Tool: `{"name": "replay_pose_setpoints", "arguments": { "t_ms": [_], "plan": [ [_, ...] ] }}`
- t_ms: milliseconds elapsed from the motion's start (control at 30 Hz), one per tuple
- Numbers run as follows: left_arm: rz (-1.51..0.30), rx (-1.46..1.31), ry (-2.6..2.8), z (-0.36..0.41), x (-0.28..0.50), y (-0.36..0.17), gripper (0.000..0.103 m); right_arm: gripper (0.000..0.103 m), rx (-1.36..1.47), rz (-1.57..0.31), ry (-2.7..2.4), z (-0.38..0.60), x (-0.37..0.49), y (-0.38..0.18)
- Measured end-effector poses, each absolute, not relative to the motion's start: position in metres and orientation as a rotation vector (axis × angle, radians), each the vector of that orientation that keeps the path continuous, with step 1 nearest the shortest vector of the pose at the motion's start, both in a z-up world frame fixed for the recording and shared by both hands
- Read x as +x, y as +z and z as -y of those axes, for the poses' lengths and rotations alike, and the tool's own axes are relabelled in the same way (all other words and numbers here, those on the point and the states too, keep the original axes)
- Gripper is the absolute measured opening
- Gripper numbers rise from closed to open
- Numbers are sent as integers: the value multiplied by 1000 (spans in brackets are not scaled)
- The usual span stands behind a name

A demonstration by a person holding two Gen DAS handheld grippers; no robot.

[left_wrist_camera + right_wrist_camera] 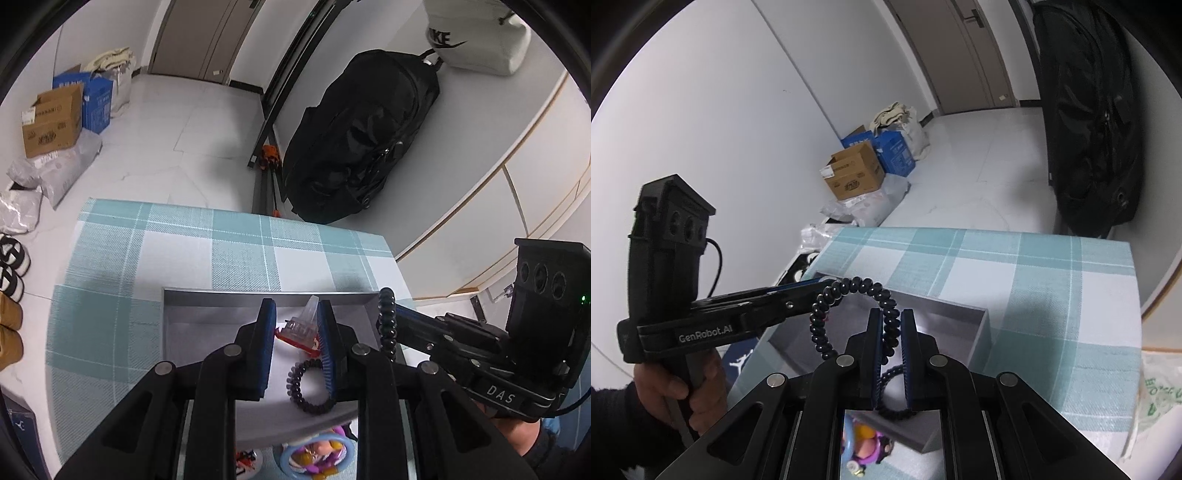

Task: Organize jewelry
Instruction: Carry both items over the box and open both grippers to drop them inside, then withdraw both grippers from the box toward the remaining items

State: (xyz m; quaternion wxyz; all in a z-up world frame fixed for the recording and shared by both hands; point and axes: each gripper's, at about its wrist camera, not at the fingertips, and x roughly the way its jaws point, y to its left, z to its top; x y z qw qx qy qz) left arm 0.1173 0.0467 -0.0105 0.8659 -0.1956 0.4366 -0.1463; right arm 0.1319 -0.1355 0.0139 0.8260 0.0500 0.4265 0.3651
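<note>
Right gripper [890, 332] is clamped on a black coil bracelet [849, 291]; left gripper [295, 325] is closed, apparently pinching its far end. The bracelet looks light, springy and stretchy, best held across the coils over the grey tray [207, 328].

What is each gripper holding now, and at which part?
The right gripper pinches the black spiral hair tie on one side of its loop. The left gripper holds nothing.

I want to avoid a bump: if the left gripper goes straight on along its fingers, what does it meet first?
Probably the red and clear clip lying in the grey tray, seen between the left gripper's fingers; depth is unclear.
</note>
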Motion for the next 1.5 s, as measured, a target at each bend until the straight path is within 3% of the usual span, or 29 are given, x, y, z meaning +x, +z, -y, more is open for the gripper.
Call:
{"name": "replay_pose_setpoints", "arguments": {
  "t_ms": [1100, 1167, 1200, 1233, 1267, 1433, 1500],
  "plan": [
    [-985, -437, -351, -45, 129, -27, 19, 12, 48, -945, 738, 131, 147, -8],
    [-985, -451, -357, -46, 128, -26, 21, 23, 35, -934, 736, 131, 145, -6],
    [-990, -458, -358, -47, 128, -26, 29, 29, 31, -920, 745, 130, 143, -4],
    [-992, -464, -366, -47, 128, -26, 32, 45, 26, -906, 748, 130, 141, -2],
    [-990, -473, -379, -47, 126, -24, 35, 53, 19, -894, 746, 130, 138, 0],
    [-940, -458, -377, -47, 112, -13, 66, 60, 13, -850, 742, 134, 126, 7],
    [-928, -485, -383, -51, 107, -12, 67, 63, 37, -837, 738, 139, 122, 10]
  ]
}}
